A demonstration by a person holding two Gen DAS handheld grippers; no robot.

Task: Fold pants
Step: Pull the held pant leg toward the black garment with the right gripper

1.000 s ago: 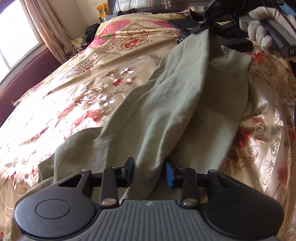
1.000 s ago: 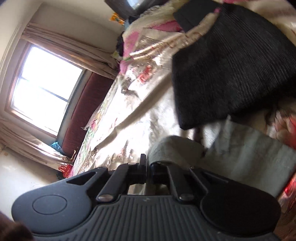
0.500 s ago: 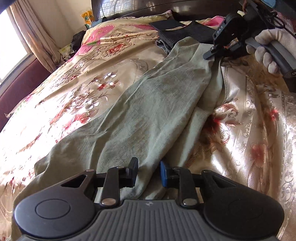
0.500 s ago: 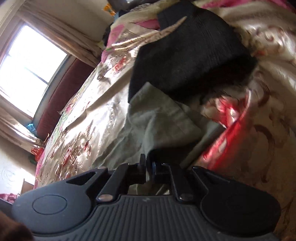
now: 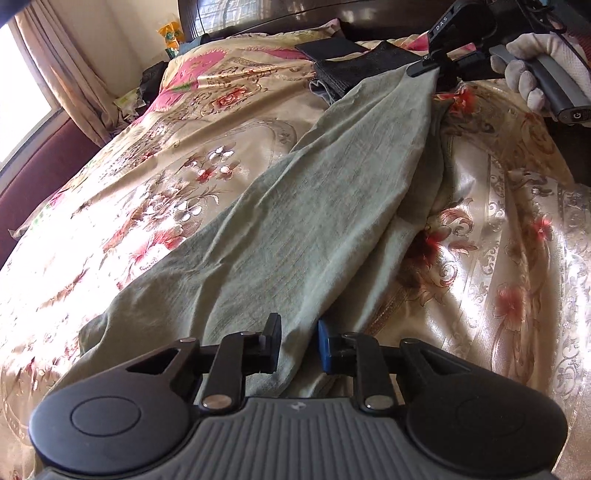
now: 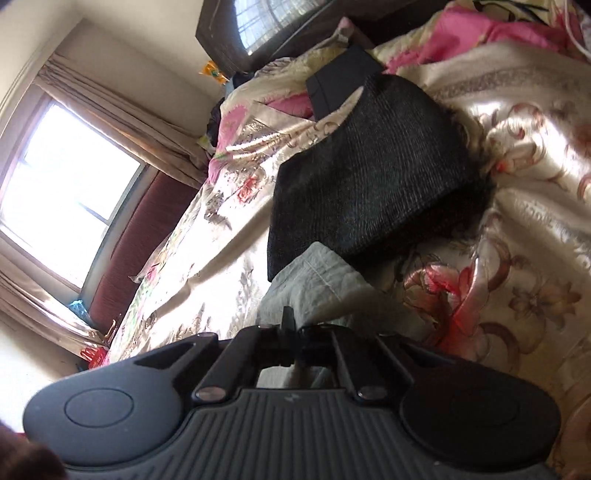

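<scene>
Grey-green pants lie stretched in a long band across the flowered bedspread. Their near end runs between the jaws of my left gripper, which are closing on a bunched fold of the cloth. The far end hangs from my right gripper, carried by a white-gloved hand at the top right. In the right wrist view, the right gripper is shut on a hemmed edge of the pants, low over the bed.
A folded black garment lies just past the pants' far end, with another dark piece behind it. A dark headboard closes the far side. Window, curtains and a maroon bench run along the left.
The right gripper carried the pants' far end away toward the black garment and down, drawing the cloth out long and flat. The left jaws narrowed on the fold between them.
</scene>
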